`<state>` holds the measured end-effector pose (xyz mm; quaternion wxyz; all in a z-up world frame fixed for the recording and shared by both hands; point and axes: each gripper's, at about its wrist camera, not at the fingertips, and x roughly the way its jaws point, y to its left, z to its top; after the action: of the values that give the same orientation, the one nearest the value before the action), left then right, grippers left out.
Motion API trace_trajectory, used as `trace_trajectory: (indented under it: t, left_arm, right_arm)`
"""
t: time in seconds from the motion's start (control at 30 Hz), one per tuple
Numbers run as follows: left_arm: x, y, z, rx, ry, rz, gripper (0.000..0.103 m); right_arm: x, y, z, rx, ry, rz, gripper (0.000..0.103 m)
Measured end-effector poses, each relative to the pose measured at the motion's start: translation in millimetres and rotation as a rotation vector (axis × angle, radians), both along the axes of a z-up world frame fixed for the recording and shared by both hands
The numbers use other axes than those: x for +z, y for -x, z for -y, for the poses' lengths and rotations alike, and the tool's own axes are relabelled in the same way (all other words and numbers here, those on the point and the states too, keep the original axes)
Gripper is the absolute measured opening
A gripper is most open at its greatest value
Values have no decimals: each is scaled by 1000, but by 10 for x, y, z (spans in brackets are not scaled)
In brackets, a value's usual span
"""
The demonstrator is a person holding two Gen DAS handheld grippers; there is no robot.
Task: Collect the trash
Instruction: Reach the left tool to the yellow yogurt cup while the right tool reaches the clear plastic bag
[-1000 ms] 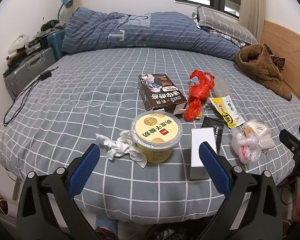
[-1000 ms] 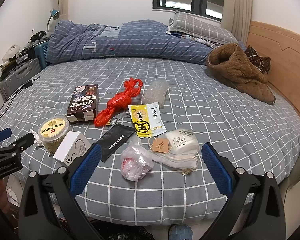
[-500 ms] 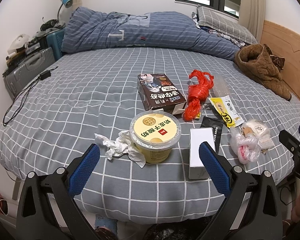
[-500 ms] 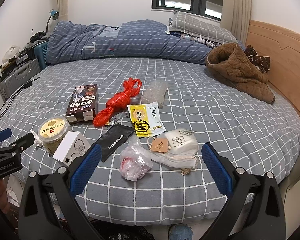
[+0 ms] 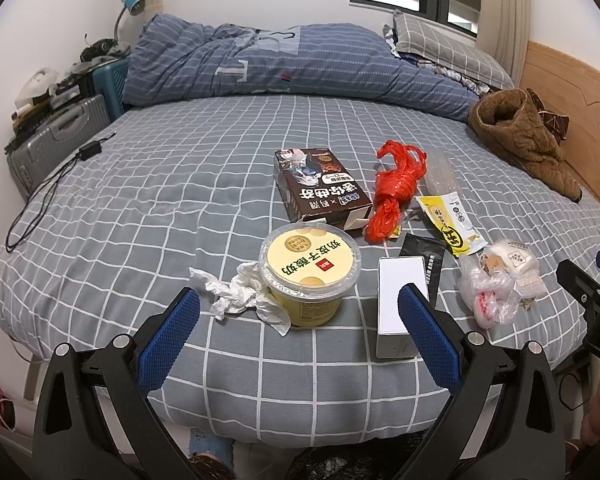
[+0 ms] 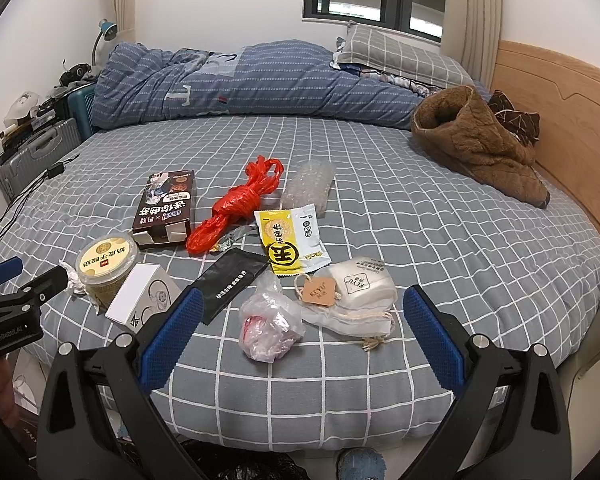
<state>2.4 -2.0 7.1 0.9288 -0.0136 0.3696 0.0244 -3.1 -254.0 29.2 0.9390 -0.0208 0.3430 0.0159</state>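
Both tongs wide open, empty: left tongs (image 5: 299, 312) face the yogurt tub (image 5: 310, 270) at the bed (image 5: 140, 208) edge, right tongs (image 6: 298, 314) the crumpled bag (image 6: 270, 326). Pinch the bag's bunched centre.

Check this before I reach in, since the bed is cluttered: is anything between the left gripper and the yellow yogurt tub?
Nothing visible blocks it. The left gripper is open, with the yellow yogurt tub straight ahead between its fingers. The crumpled tissue touches the tub's left side, and the white box lies just right of it.
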Motion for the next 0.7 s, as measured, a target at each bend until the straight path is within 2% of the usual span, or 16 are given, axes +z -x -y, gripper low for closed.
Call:
trace_trajectory:
  t: [0.3, 0.7]
  left_arm:
    - [-21, -96, -5, -1, -1, -7, 97]
    - [-254, -486, -19, 7, -22, -51, 97]
  right_arm:
    - [-35, -40, -36, 9, 4, -7, 96]
    - [-477, -350, -181, 36, 22, -90, 96]
